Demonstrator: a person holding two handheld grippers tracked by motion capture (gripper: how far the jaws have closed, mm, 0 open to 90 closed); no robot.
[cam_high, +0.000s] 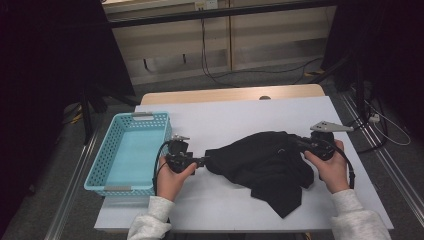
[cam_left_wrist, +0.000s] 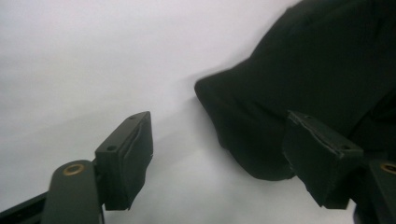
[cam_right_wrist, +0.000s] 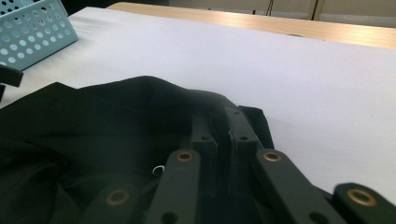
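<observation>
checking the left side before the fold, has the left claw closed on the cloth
No, the left claw stands open, its pads apart with white table between them, and the black cloth lies just ahead beside one pad.

No text, label, brand, number or sign could be read anywhere in the views.
</observation>
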